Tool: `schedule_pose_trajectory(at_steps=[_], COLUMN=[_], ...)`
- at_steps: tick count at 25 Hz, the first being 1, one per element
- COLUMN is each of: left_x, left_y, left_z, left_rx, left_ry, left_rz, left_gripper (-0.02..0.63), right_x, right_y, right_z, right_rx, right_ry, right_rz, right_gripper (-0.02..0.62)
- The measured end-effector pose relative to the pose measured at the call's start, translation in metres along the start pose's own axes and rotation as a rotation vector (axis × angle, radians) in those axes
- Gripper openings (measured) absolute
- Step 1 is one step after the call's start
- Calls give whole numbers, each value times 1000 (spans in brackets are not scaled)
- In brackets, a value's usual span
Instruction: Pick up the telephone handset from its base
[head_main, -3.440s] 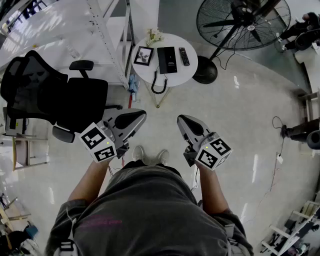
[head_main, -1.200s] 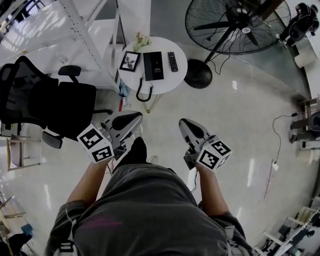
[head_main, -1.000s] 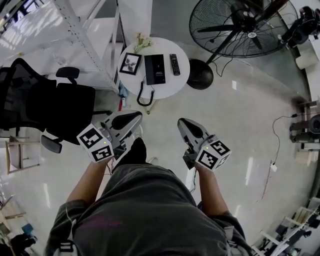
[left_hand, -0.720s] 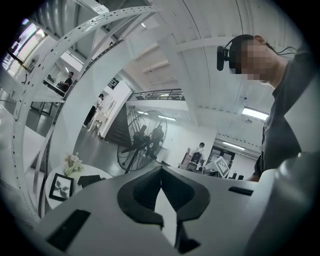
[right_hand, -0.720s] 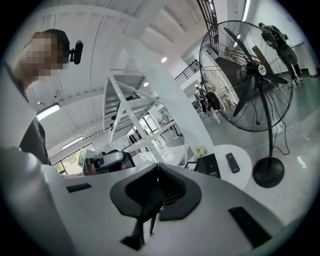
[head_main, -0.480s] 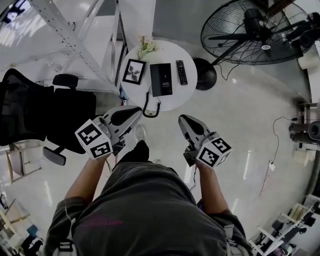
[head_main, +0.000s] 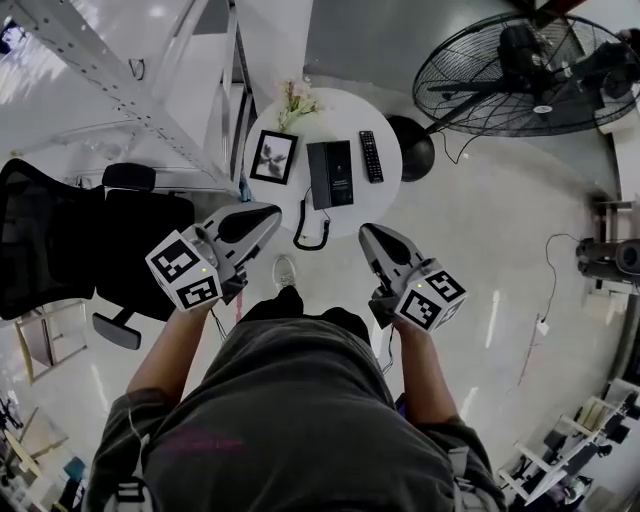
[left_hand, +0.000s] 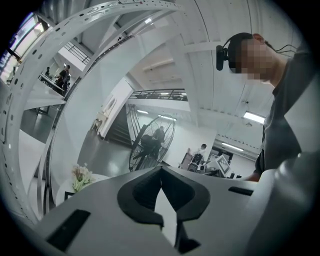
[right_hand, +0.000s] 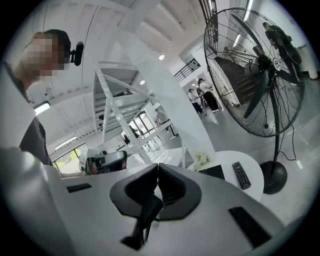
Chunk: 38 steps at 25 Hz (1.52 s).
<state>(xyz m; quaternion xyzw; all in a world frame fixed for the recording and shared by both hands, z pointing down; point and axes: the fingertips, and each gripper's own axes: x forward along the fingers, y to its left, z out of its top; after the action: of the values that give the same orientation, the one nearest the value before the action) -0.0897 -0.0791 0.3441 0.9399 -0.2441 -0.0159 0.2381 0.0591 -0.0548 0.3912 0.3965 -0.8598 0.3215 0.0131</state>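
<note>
Step in hand, as I read it: approach. No contact yet.

- Telephone (head_main: 331, 173): black, flat on the round white tabletop (head_main: 385, 190), upper centre of the head view. The handset looks seated on its base. I can't separate the two at this size.
- The cord (head_main: 312, 222) hangs off the tabletop's near edge in a loop.
- Neighbours: picture frame (head_main: 272, 157) just left of the phone, remote (head_main: 371, 156) just right, flowers (head_main: 297, 100) at the far edge.
- Left gripper (head_main: 272, 210): jaws fully together, nothing between them. It's at centre-left, near the tabletop's edge but not over the phone.
- Right gripper (head_main: 366, 231): jaws meet at the tips, empty. It's at centre-right, just short of the rim. Its own view shows the phone low and right of the jaw line.

Next move, as a judgement:
- Close the remaining gap to the tabletop.
- Open one gripper's jaws wide enough for the handset.
- Line them across the handset's narrow width, then close and lift straight up.

Risks:
- The cord may drag the base.
- The remote and frame leave little room either side.
</note>
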Motion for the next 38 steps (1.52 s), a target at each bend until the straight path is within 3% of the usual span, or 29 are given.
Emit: schedule_pose_trajectory(at_steps=[17, 33, 38], left_x=[21, 86, 110], left_y=[50, 105, 130], left_z=[-9, -58, -87], left_rx=[-54, -150, -176], left_ry=[21, 39, 79], left_rz=[34, 240, 309], left_gripper=[15, 15, 15], right_x=[39, 69, 82], right_y=[-29, -122, -151], right_z=[12, 33, 28], right_rx=[16, 16, 19], right_ry=[47, 200, 261], right_rz=[2, 135, 179], right_gripper=[21, 21, 21])
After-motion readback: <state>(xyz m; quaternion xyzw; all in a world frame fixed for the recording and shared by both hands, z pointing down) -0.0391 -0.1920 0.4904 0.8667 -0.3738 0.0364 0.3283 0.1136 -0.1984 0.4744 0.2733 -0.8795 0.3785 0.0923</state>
